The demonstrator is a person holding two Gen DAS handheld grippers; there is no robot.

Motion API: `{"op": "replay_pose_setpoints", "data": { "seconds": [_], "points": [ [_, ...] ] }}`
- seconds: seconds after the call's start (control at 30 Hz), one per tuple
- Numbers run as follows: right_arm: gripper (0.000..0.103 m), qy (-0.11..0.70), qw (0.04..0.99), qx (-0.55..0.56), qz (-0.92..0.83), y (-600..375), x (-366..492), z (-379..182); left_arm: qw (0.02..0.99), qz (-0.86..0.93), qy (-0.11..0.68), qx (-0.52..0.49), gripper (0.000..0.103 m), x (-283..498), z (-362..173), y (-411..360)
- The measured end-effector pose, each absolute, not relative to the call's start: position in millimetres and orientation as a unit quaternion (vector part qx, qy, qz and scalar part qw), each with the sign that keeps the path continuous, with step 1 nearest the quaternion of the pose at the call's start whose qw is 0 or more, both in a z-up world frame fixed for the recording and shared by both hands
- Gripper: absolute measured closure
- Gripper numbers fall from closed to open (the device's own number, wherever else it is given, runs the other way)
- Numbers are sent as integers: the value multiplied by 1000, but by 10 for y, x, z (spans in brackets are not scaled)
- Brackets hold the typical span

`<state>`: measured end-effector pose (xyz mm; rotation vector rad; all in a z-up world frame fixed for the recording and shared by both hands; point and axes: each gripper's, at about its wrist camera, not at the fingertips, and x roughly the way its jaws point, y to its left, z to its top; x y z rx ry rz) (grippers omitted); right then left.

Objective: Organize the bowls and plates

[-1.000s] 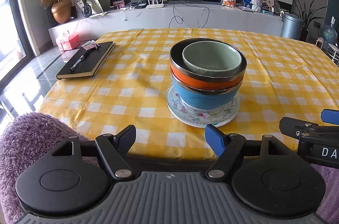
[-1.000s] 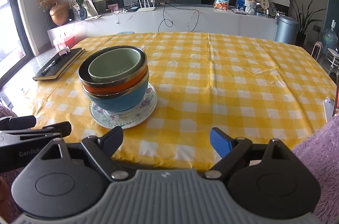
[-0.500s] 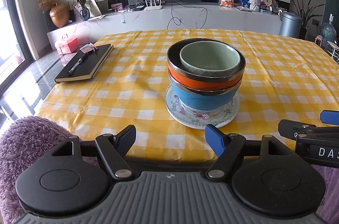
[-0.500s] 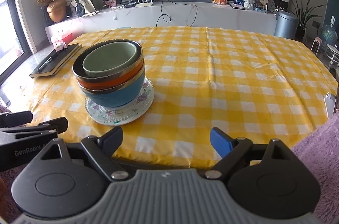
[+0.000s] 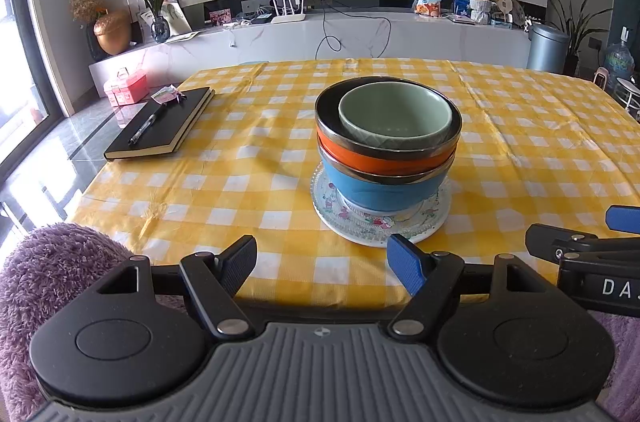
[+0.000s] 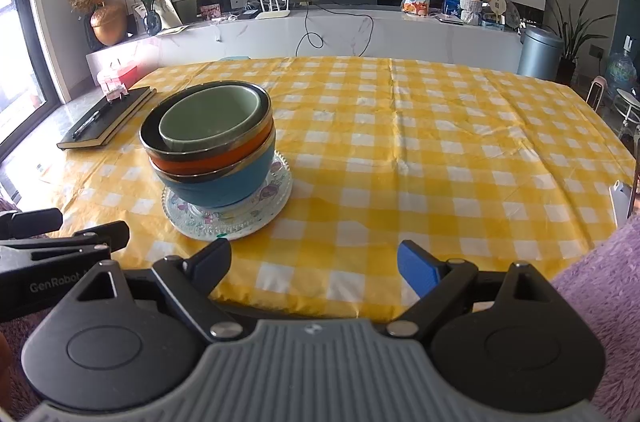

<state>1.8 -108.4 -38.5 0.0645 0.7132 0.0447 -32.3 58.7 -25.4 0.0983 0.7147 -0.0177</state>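
A stack stands on the yellow checked table: a green bowl [image 5: 394, 114] nested in an orange bowl [image 5: 384, 158], in a blue bowl [image 5: 380, 188], on a patterned glass plate [image 5: 360, 226]. The same stack shows in the right wrist view: green bowl [image 6: 210, 118], orange bowl [image 6: 216, 158], blue bowl [image 6: 224, 186], plate [image 6: 256, 214]. My left gripper [image 5: 324, 262] is open and empty at the table's near edge, just short of the plate. My right gripper [image 6: 316, 262] is open and empty, to the right of the stack.
A black notebook with a pen [image 5: 160, 126] lies at the table's left edge. Purple fluffy fabric [image 5: 52, 274] sits below the near edge. The table [image 6: 440, 150] stretches wide to the right of the stack. A TV console stands behind.
Both grippers have drifted slightly, so the stack sits a little differently in each view. Both stay open. The bowls and plate have not moved.
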Motion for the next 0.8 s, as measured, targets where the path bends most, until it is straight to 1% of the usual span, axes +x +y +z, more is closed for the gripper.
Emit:
{"op": "replay_pose_setpoints", "data": {
  "seconds": [0.8],
  "points": [
    [14, 350, 936, 32, 22, -1081, 17, -397, 936, -8, 349, 51, 16, -312, -259, 590]
  ]
}}
